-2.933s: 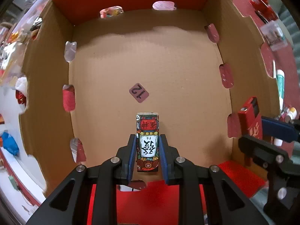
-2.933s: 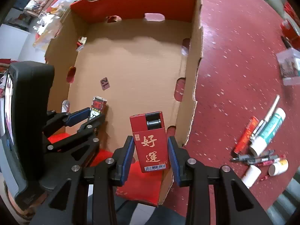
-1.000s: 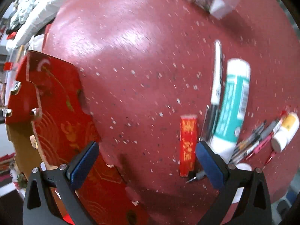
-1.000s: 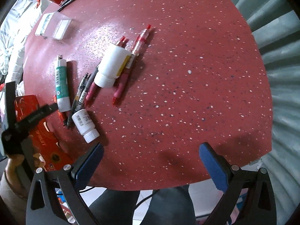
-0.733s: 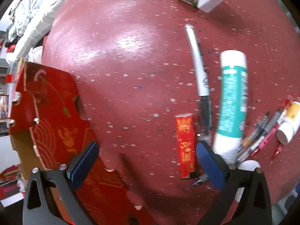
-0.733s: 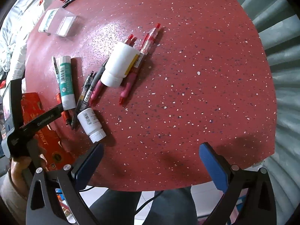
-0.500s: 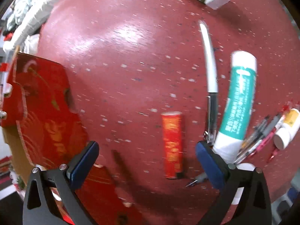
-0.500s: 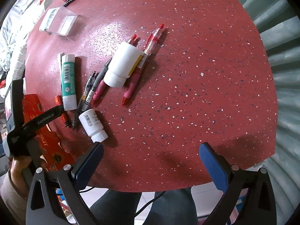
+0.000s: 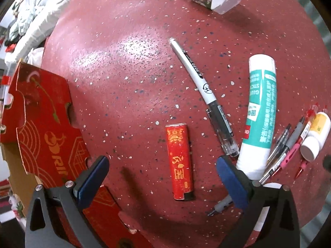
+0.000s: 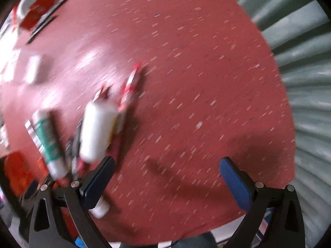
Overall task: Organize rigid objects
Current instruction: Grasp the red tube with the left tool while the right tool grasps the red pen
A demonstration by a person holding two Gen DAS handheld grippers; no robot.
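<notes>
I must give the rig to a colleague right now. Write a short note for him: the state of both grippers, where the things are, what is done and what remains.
Left gripper: open, empty, over the red lighter lying on the red table.
Right gripper: open, empty; its view is blurred.
Cardboard box: at the table's left edge; its inside is not visible now.
Left on the table: lighter, white pen, glue stick, a bundle of pens, small white bottle.
Likely next: the left gripper takes the lighter.

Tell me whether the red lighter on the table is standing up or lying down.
Lying down. The red lighter rests flat on its long side on the table, printed face up, between the open fingers of the left hand-held gripper.
</notes>
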